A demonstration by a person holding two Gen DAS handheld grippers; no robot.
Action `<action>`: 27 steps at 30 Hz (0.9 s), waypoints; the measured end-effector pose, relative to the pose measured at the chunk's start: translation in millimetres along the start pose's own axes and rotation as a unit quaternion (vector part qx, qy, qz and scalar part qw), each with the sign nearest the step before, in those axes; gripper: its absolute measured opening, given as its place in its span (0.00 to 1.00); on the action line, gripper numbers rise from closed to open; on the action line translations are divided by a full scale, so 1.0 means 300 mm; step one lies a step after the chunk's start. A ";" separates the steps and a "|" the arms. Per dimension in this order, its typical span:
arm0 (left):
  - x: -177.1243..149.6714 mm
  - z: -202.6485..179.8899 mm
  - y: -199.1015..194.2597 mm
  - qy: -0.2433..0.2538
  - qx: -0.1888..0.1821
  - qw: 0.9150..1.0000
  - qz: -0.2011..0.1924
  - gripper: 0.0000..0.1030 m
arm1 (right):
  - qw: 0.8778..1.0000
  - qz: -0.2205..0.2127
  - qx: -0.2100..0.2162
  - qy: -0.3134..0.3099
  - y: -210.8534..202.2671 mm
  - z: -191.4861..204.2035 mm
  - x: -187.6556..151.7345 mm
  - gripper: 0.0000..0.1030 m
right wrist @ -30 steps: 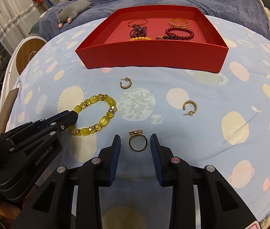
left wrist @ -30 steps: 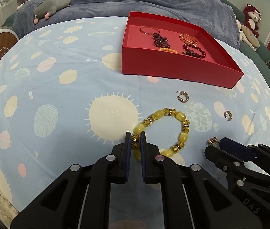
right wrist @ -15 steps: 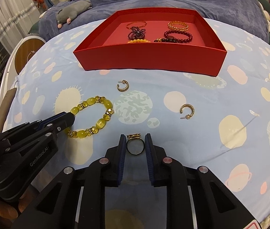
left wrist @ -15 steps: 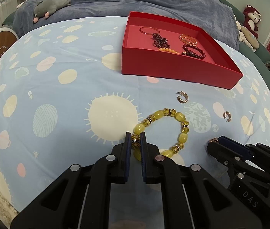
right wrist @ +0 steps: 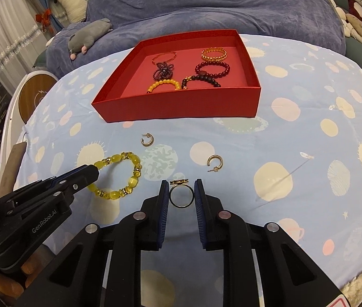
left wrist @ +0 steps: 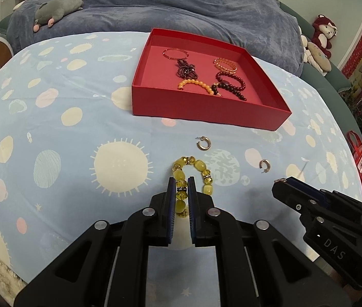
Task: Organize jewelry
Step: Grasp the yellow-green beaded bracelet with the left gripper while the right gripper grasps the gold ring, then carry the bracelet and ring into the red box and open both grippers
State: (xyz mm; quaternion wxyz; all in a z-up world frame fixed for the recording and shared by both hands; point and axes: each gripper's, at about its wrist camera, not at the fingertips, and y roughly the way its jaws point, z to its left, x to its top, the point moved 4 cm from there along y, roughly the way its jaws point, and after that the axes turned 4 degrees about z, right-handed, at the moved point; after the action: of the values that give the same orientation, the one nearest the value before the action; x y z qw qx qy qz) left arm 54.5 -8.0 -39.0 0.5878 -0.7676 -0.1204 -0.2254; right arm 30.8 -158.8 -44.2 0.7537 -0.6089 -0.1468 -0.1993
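Note:
My left gripper (left wrist: 181, 183) is shut on a yellow beaded bracelet (left wrist: 199, 166) and holds it lifted above the cloth; it also shows in the right wrist view (right wrist: 119, 175). My right gripper (right wrist: 181, 188) is shut on a gold ring (right wrist: 181, 196), lifted off the cloth. A red box (left wrist: 206, 110) (right wrist: 181, 105) at the back holds several bracelets. Two gold hoop earrings (left wrist: 203, 143) (left wrist: 265, 165) lie loose on the cloth in front of the box, also in the right wrist view (right wrist: 147, 139) (right wrist: 215, 162).
The surface is a round table under a light blue cloth with planet prints (right wrist: 309, 140). A blue blanket (left wrist: 181, 5) with a grey plush toy (left wrist: 58, 7) lies behind it. Plush toys (left wrist: 319, 41) sit at the right.
Both grippers have risen and pulled back from the cloth. The left lifted the yellow bracelet, which now hangs bunched. The right closed on the ring and lifted it.

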 end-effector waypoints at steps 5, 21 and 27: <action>0.048 -0.036 -0.042 0.010 -0.015 1.000 -0.009 0.09 | 1.000 -0.011 0.006 0.014 -0.040 -0.019 0.035 0.19; 0.455 -0.144 -0.151 0.046 -0.047 0.993 -0.098 0.09 | 0.997 -0.074 0.000 0.013 -0.083 -0.085 0.339 0.18; 0.572 -0.137 -0.066 0.027 -0.075 0.993 -0.091 0.09 | 0.997 -0.080 -0.001 0.012 -0.025 -0.106 0.461 0.18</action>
State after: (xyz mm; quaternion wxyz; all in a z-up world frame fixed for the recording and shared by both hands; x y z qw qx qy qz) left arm 186.5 -55.4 69.8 0.5084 -0.7891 -0.1563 -0.3074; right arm 147.8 -208.0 19.6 0.7362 -0.5937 -0.1855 -0.2666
